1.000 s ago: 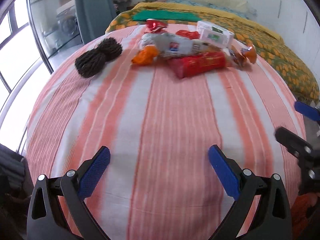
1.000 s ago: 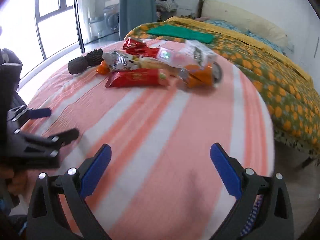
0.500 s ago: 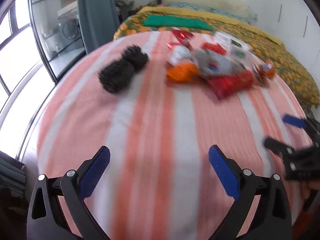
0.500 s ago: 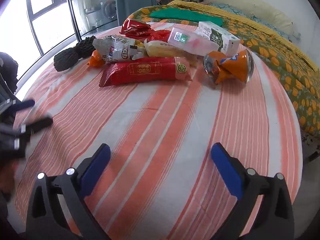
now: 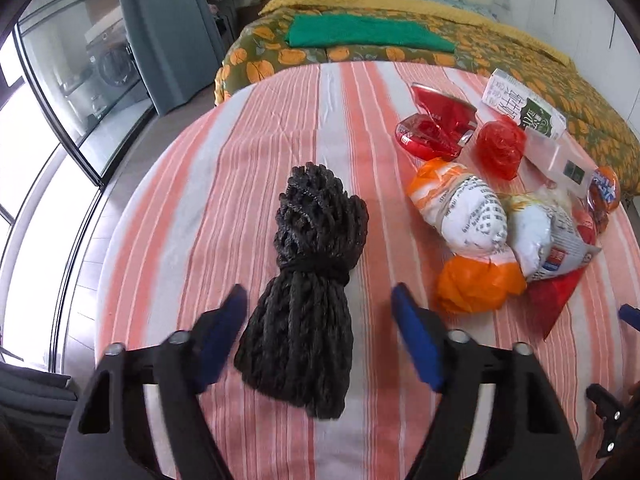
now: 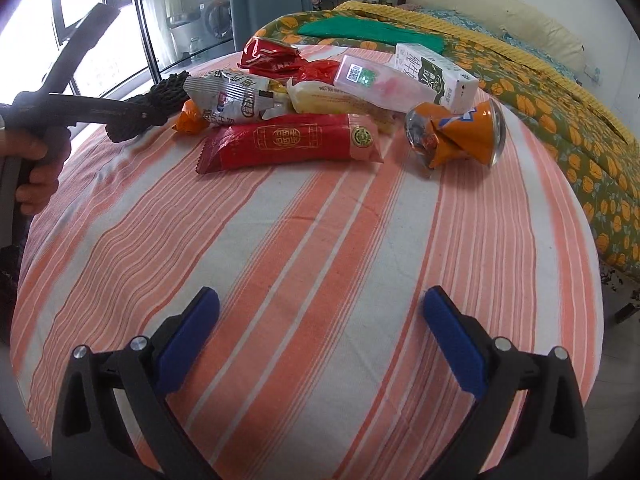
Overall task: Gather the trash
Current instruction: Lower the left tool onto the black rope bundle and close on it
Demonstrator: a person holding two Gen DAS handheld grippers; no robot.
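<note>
A pile of trash lies on the round table with the orange-striped cloth (image 6: 320,248): a long red snack packet (image 6: 288,142), a crushed orange can (image 6: 456,132), a milk carton (image 6: 436,74), a silver snack bag (image 6: 228,100) and red wrappers (image 5: 436,128). A black bundled net bag (image 5: 308,280) lies left of the pile. My left gripper (image 5: 320,324) is open, its jaws either side of the bundle's near end. My right gripper (image 6: 320,328) is open and empty above bare cloth, short of the pile.
A bed with a yellow-orange floral cover (image 6: 560,92) and a green folded cloth (image 5: 368,34) stands behind the table. Glass doors and a blue curtain (image 5: 168,28) are at the left. The table edge drops off at the right (image 6: 596,280).
My left gripper has moved forward and left to the black bundle, which now sits between its jaws. My right gripper has moved slightly closer to the pile.
</note>
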